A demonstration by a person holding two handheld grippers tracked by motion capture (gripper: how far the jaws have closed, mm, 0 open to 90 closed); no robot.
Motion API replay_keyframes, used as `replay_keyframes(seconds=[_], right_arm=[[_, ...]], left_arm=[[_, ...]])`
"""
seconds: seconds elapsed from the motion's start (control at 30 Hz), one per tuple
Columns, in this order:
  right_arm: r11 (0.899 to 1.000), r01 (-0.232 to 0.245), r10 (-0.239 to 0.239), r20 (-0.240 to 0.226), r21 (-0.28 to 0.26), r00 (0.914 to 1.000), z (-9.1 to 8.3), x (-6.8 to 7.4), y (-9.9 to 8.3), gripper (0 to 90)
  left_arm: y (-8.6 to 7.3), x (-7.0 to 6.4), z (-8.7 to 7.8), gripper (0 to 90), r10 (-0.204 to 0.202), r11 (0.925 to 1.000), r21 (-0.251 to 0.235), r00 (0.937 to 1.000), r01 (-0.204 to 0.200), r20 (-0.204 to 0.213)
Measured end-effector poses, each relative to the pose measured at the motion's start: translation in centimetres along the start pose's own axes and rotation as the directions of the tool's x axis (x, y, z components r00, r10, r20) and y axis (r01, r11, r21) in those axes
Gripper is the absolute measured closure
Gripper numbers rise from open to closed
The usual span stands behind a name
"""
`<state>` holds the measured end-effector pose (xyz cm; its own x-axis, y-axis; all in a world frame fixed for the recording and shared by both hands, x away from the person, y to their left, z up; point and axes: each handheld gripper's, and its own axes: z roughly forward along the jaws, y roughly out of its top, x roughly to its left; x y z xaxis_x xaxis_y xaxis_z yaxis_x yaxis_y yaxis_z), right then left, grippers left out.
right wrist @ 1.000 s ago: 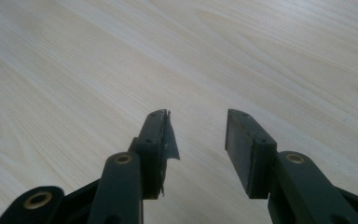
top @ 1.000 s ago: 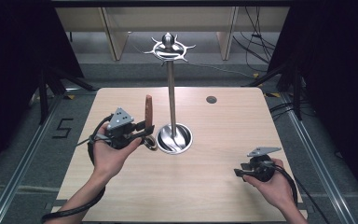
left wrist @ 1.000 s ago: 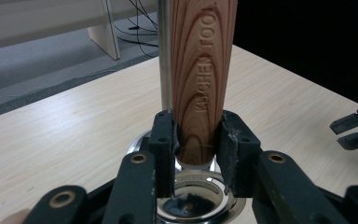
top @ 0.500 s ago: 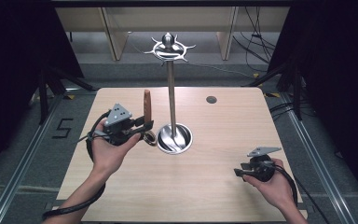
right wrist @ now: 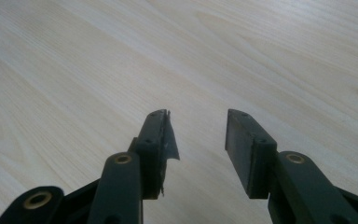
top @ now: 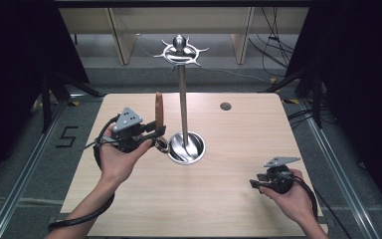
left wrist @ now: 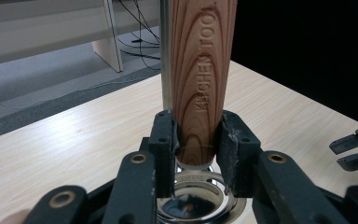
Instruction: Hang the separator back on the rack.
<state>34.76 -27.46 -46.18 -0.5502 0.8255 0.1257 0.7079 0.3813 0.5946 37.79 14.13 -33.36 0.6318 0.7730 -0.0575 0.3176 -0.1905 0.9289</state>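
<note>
I have my left gripper [top: 151, 135] clamped on a wooden handle [top: 158, 109], its jaws closed on either side of the handle's lower end, just above a shiny metal ring fitting; in the left gripper view the handle [left wrist: 200, 74] fills the gap between the jaws and carries the stamped words KITCHEN TOOL running up its length. The handle stands upright, its long axis near vertical, free end pointing up and the metal end pointing down toward the counter [top: 238, 199]. It is held off the counter, just beside the pole of the steel hanging stand [top: 182, 94], near the stand's round base [top: 186, 148] and well below the hooked ring at the top [top: 180, 51]. I judge the work is about halfway: the tool is picked up and brought to the stand, but it is not yet hung on any hook, so what is left is to lift it, catch it on a hook and let go. What the tool's working end looks like I cannot tell, as my gripper covers it. My right gripper [top: 256, 181] rests near the counter's near right corner, well apart from the stand, its jaws open with nothing between them, bare wood beneath.
</note>
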Motion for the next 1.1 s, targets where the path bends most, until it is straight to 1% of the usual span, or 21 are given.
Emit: replay_keyframes(seconds=[0.03,0.07,0.13,0.3,0.4,0.5,0.53,0.57,0.6,0.63,0.67,0.73,0.77,0.87,0.9,0.93,0.97,1.0,1.07,1.1], right_arm=[[1.000,0.001,-0.001,0.001,-0.001,1.0000,0.0,0.0,0.0,59.6],[1.000,0.009,-0.009,0.003,-0.002,1.0000,0.0,-0.1,0.0,59.6],[1.000,-0.003,0.003,0.001,0.000,1.0000,0.0,0.0,0.0,59.6],[1.000,0.001,-0.001,0.002,-0.002,1.0000,0.0,0.0,0.0,59.6],[1.000,0.000,0.000,0.001,-0.002,1.0000,0.0,0.0,0.0,59.6],[1.000,0.000,0.000,0.001,-0.002,1.0000,0.0,0.0,0.0,59.6],[1.000,0.016,-0.016,0.008,-0.021,0.9998,0.1,-0.1,-0.1,59.6],[0.999,-0.001,0.002,0.015,-0.039,0.9999,0.3,0.0,-0.1,59.6],[0.999,-0.013,0.013,0.015,-0.039,0.9998,0.3,0.1,-0.2,59.6],[0.999,-0.014,0.014,0.011,-0.035,0.9998,0.3,0.1,-0.1,59.6],[0.999,-0.010,0.010,0.010,-0.035,0.9999,0.3,0.1,-0.1,59.6],[0.999,0.007,-0.006,0.012,-0.053,0.9999,0.4,0.0,-0.1,59.5],[0.999,-0.010,0.010,0.016,-0.038,0.9998,0.3,0.0,-0.2,59.5],[0.999,-0.017,0.017,0.010,-0.027,0.9998,0.2,0.1,-0.1,59.5],[1.000,-0.010,0.010,0.008,-0.023,0.9999,0.2,0.0,-0.1,59.5],[1.000,-0.023,0.023,0.001,-0.015,0.9997,0.1,0.0,0.0,59.4],[1.000,-0.014,0.014,0.008,-0.022,0.9999,0.2,0.0,-0.1,59.4],[1.000,-0.013,0.014,0.007,-0.024,0.9999,0.2,0.1,-0.1,59.4],[0.999,0.006,-0.006,0.005,-0.035,1.0000,0.2,-0.1,-0.1,59.3],[1.000,0.002,-0.002,0.004,-0.031,1.0000,0.2,-0.1,-0.1,59.3]], left_arm=[[0.0,0.0,0.0,68.2,0.000,1.0000,0.001,1.0000,0.000,-0.005],[0.0,0.0,0.0,68.2,-0.003,1.0000,-0.004,1.0000,0.003,0.000],[0.2,-0.1,0.0,68.2,0.000,1.0000,0.001,1.0000,0.000,-0.009],[0.5,-0.3,0.1,68.2,0.008,1.0000,-0.005,0.9999,-0.008,-0.006],[0.7,-0.5,0.2,68.2,0.004,0.9999,-0.013,1.0000,-0.004,-0.005],[0.8,-0.6,0.3,68.2,0.009,0.9999,-0.014,0.9999,-0.009,-0.004],[0.9,-0.6,0.3,68.2,0.008,0.9998,-0.016,1.0000,-0.009,-0.004],[0.9,-0.6,0.3,68.2,0.010,0.9998,-0.016,0.9999,-0.010,-0.004],[1.0,-0.6,0.3,68.2,0.010,0.9998,-0.016,0.9999,-0.010,-0.004],[1.0,-0.7,0.4,68.2,0.010,0.9998,-0.018,0.9999,-0.010,-0.003],[1.0,-0.7,0.4,68.2,0.009,0.9998,-0.019,1.0000,-0.009,-0.003],[1.1,-0.7,0.4,68.2,0.009,0.9998,-0.019,1.0000,-0.009,-0.002],[1.2,-0.7,0.4,68.2,0.008,0.9998,-0.021,1.0000,-0.008,-0.002],[1.3,-0.7,0.4,68.2,0.005,0.9996,-0.027,1.0000,-0.005,-0.005],[1.3,-0.7,0.4,68.2,0.006,0.9996,-0.029,1.0000,-0.006,-0.005],[1.3,-0.7,0.4,68.2,0.004,0.9995,-0.030,1.0000,-0.004,-0.005],[1.3,-0.7,0.4,68.2,0.005,0.9995,-0.031,1.0000,-0.005,-0.006],[1.3,-0.7,0.4,68.2,0.007,0.9995,-0.031,1.0000,-0.007,-0.006],[1.3,-0.8,0.4,68.2,0.006,0.9994,-0.033,1.0000,-0.006,-0.006],[1.4,-0.8,0.5,68.2,0.005,0.9994,-0.034,1.0000,-0.005,-0.007]])
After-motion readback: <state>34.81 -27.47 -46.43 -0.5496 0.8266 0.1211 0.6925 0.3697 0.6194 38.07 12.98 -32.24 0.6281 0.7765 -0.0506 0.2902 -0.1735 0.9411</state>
